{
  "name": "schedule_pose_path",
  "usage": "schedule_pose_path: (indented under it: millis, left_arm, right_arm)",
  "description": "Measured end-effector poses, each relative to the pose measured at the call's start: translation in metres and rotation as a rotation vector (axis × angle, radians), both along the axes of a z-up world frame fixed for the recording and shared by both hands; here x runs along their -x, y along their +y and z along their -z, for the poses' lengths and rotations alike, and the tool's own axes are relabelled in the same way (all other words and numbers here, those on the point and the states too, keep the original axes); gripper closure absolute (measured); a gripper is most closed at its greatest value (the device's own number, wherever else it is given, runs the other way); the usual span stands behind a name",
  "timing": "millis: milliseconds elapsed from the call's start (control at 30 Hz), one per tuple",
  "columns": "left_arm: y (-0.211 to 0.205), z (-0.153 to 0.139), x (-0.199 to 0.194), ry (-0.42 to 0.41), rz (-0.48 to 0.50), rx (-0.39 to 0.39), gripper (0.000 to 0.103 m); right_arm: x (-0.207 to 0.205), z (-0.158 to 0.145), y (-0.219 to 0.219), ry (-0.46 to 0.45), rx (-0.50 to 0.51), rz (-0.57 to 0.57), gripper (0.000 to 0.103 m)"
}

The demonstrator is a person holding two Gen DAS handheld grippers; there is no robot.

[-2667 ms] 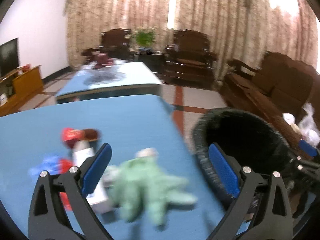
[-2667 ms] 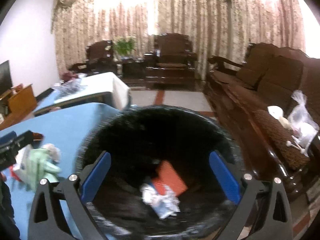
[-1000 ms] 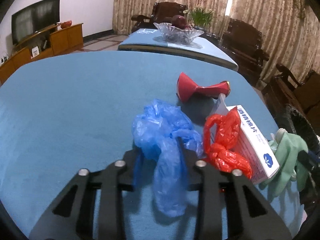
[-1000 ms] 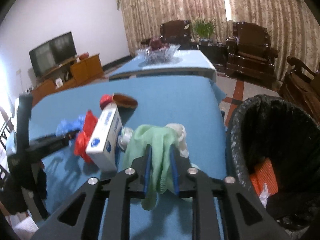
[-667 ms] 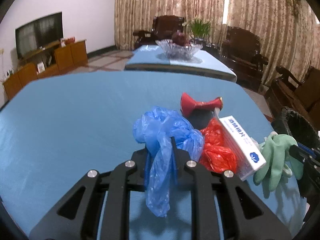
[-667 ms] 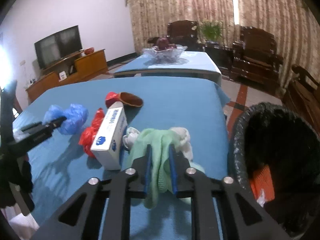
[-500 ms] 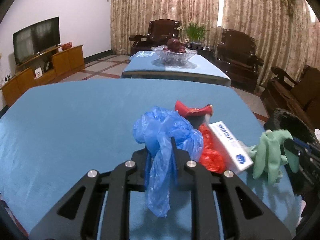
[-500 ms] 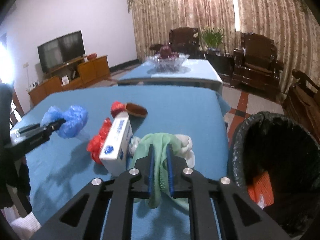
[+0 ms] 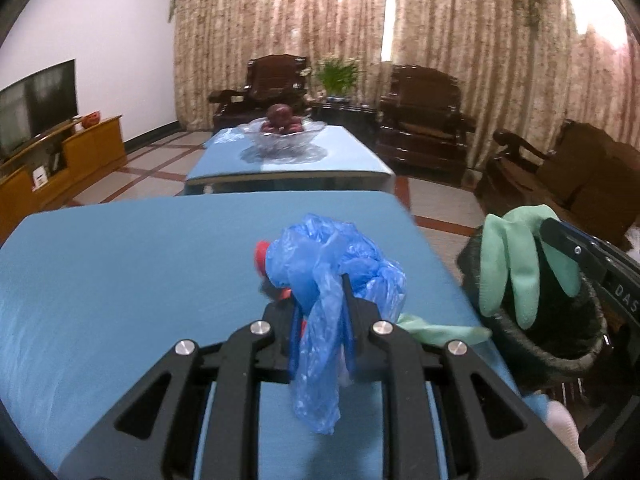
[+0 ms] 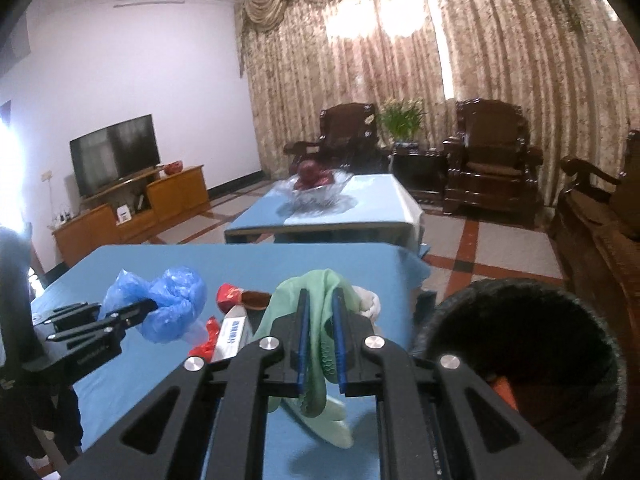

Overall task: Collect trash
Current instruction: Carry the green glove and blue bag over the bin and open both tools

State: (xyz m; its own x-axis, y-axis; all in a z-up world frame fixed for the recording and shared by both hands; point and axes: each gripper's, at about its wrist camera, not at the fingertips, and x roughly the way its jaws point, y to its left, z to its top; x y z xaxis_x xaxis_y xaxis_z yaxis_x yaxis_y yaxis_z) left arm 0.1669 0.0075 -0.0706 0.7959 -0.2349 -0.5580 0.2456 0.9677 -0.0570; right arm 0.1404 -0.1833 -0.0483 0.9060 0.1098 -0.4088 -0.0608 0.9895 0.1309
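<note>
My left gripper is shut on a crumpled blue plastic bag, lifted above the blue table; the same bag shows at the left of the right wrist view. My right gripper is shut on a green rubber glove, which hangs beside the black trash bin. In the left wrist view the glove dangles in front of the bin. A red bag, a white box and a red wrapper lie on the table.
A second blue table with a glass fruit bowl stands beyond. Dark wooden armchairs and a sofa line the back and right. A TV on a wooden cabinet is at the left. Orange trash lies inside the bin.
Both grippers have risen from the table, the left carrying the blue bag, the right carrying the green glove. The glove now hangs near the bin's rim.
</note>
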Motion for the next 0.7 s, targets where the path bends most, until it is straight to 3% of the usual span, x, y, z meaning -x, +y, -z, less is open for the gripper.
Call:
schedule_pose_path:
  millis: [267,700]
  left_arm:
    - [-0.058,-0.009,0.001,-0.022,0.119,0.014,0.087]
    - [-0.168,0.008,-0.015,0.003,0.310,0.032,0.088]
  right_arm:
    - [0.016,-0.001,-0.040,0.012,0.014,0.108,0.092]
    - [0.034,0.010,-0.136,0.039,0.034,0.294,0.092]
